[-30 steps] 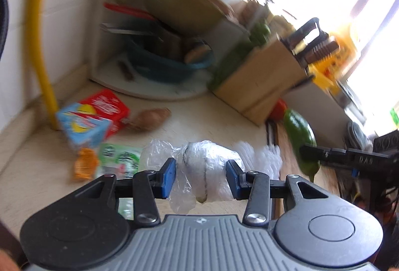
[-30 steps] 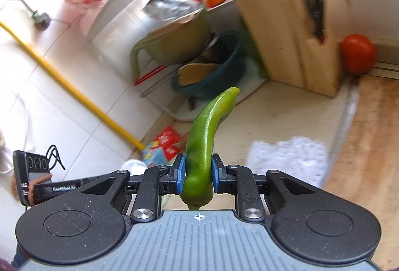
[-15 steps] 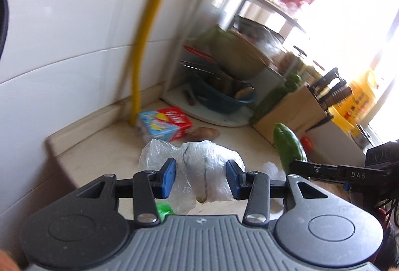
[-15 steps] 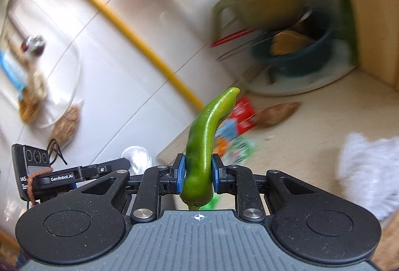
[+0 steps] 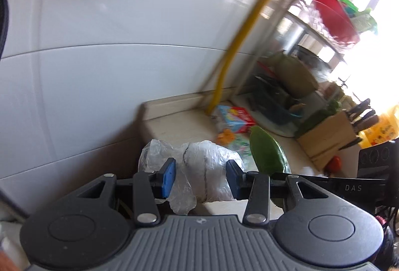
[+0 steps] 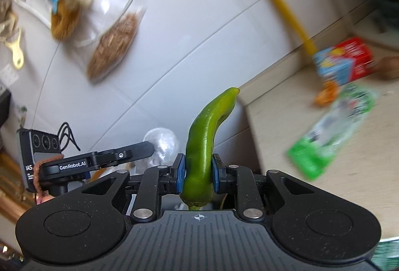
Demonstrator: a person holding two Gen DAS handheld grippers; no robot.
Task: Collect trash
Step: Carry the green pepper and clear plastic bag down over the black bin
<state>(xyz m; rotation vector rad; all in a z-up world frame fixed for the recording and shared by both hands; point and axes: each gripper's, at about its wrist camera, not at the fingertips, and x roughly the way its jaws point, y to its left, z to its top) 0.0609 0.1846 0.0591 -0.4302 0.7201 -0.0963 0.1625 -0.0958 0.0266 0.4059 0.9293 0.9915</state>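
Note:
My left gripper (image 5: 200, 177) is shut on a crumpled clear plastic bag (image 5: 199, 168), held in the air past the left end of the counter (image 5: 179, 126). My right gripper (image 6: 198, 173) is shut on a long green pepper (image 6: 207, 141) that stands upright between the blue pads. In the left wrist view the pepper (image 5: 268, 155) shows just right of the bag. The right wrist view catches the bag (image 6: 162, 143) and the left gripper at its lower left. A green-and-white wrapper (image 6: 334, 131), an orange scrap (image 6: 326, 93) and a red-and-blue carton (image 6: 344, 64) lie on the counter.
A white tiled wall (image 5: 99, 59) stands close on the left, with a yellow pipe (image 5: 239, 41) running down it. Mesh bags (image 6: 112, 44) hang on the wall. A dish rack with a basin (image 5: 281, 113), a knife block (image 5: 329, 136) and a tomato (image 5: 334, 163) fill the far counter.
Both grippers have swung left and away from the counter toward the wall, still holding the bag and the pepper. The counter items now sit farther off to the right.

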